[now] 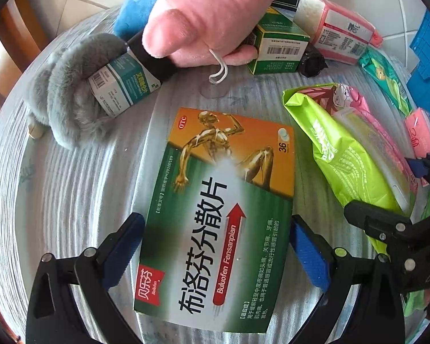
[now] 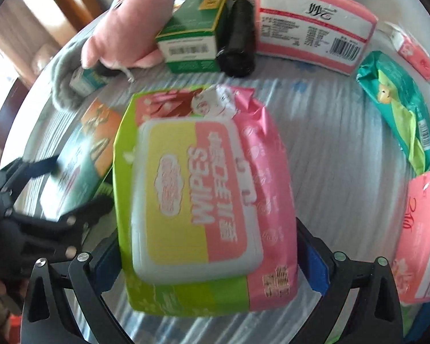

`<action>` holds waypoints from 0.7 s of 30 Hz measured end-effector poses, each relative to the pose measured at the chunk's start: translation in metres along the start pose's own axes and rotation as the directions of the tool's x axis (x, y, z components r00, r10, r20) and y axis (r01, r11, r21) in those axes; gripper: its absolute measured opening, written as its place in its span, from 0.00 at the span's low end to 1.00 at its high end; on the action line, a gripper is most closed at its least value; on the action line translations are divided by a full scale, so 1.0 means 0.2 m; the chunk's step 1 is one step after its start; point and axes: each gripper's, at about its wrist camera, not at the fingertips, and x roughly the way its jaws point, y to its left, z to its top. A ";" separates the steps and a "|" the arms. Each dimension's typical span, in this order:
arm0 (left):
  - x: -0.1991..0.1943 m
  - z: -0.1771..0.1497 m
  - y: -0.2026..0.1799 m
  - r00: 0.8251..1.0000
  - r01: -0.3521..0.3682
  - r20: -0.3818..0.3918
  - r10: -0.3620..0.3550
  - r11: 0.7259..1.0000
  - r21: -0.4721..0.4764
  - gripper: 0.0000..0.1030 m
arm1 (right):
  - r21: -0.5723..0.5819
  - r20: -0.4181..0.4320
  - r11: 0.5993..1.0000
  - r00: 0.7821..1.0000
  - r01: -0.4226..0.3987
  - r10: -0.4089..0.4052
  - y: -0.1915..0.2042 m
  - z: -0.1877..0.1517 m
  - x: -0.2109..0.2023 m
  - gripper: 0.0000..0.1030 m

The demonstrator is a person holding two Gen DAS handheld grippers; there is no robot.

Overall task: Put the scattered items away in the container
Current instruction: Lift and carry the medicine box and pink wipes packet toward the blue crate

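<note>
Left wrist view: a counter (image 1: 71,189) under a pale striped cloth, tiled floor behind. The left hand-held gripper (image 1: 215,246) straddles a green and orange medicine box (image 1: 215,218) lying flat; both blue pads stand just beside its long edges with visible gaps, so the jaws are released. Behind it lie a pink plush toy (image 1: 203,17), a grey plush (image 1: 68,91) around a small bottle box (image 1: 123,83), and a green carton (image 1: 278,46). A blue container (image 1: 428,54) shows at the right edge.

Right wrist view: motion-blurred. The right hand-held gripper (image 2: 212,255) is clenched on a wipes pack (image 2: 203,200), pads pressed against both sides. The pack sits between the medicine box (image 2: 83,154) on the left and a pink tissue pack (image 2: 421,235) on the right. A teal packet (image 2: 398,109) lies farther back.
</note>
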 end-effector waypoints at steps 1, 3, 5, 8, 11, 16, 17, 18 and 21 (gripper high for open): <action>0.00 0.00 0.00 1.000 -0.002 0.005 0.002 1.000 0.006 0.98 | 0.013 0.016 1.000 1.000 0.002 -0.002 -0.01 0.00 0.00 1.00; 0.00 0.00 0.01 1.000 -0.004 0.019 0.004 1.000 0.002 0.98 | 0.052 0.064 0.999 0.998 -0.012 0.009 -0.03 -0.02 -0.02 1.00; 0.00 0.00 0.02 1.000 -0.004 0.021 0.004 1.000 0.007 1.00 | 0.058 0.108 0.998 0.994 -0.020 0.013 -0.04 -0.05 -0.03 1.00; 0.00 0.02 0.04 1.000 -0.006 0.004 0.006 1.000 0.002 1.00 | 0.027 0.081 1.000 0.997 -0.004 0.002 -0.04 -0.04 -0.04 1.00; 0.00 0.03 0.06 1.000 -0.025 0.010 0.025 0.999 -0.046 1.00 | 0.089 0.095 0.996 0.995 0.012 -0.021 -0.06 -0.02 -0.09 1.00; -0.04 -0.01 0.07 0.999 -0.018 0.035 0.019 0.999 -0.033 0.87 | 0.056 0.077 0.994 0.992 0.093 -0.097 -0.01 0.00 -0.04 0.87; -0.05 -0.03 0.07 0.999 -0.016 0.038 0.017 0.999 -0.035 0.87 | 0.050 0.085 0.993 0.990 0.107 -0.111 0.00 -0.01 -0.05 0.83; -0.06 -0.05 0.08 0.999 -0.022 0.038 0.024 0.999 -0.037 0.86 | 0.048 0.095 0.993 0.989 0.109 -0.113 0.01 -0.03 -0.08 0.81; -0.14 -0.12 0.06 0.995 -0.047 0.082 0.050 0.998 -0.035 0.86 | 0.050 0.104 0.996 0.991 0.073 -0.078 0.02 -0.09 -0.15 0.80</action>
